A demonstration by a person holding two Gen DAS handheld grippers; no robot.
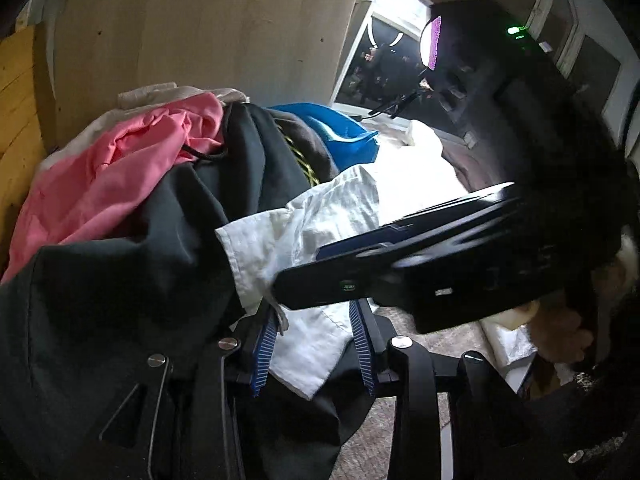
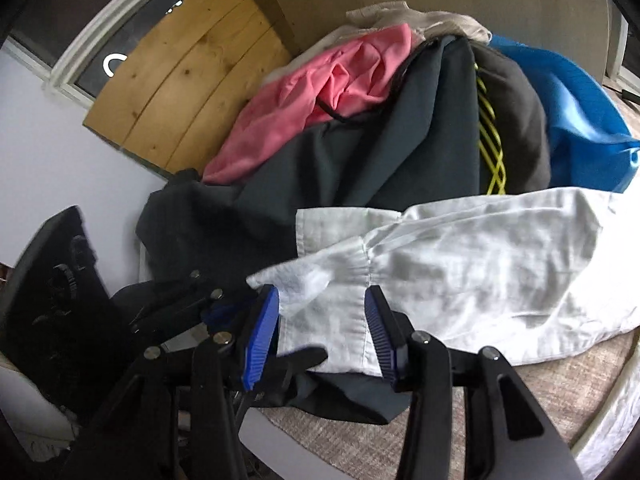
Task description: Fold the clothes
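A white shirt lies over a heap of clothes, its sleeve cuff nearest me. My left gripper stands open, blue pads on either side of the cuff's flat corner and not pressing it. My right gripper is open too, the cuff lying flat between its blue pads. In the left wrist view the right gripper reaches in from the right over the shirt. One black finger of the left gripper rests over the cuff in the right wrist view.
The heap holds a dark garment, a pink one and a beige one behind. A blue plastic basin sits to the right. A wooden board leans at the back. Beige woven surface lies underneath. A hand holds the right gripper.
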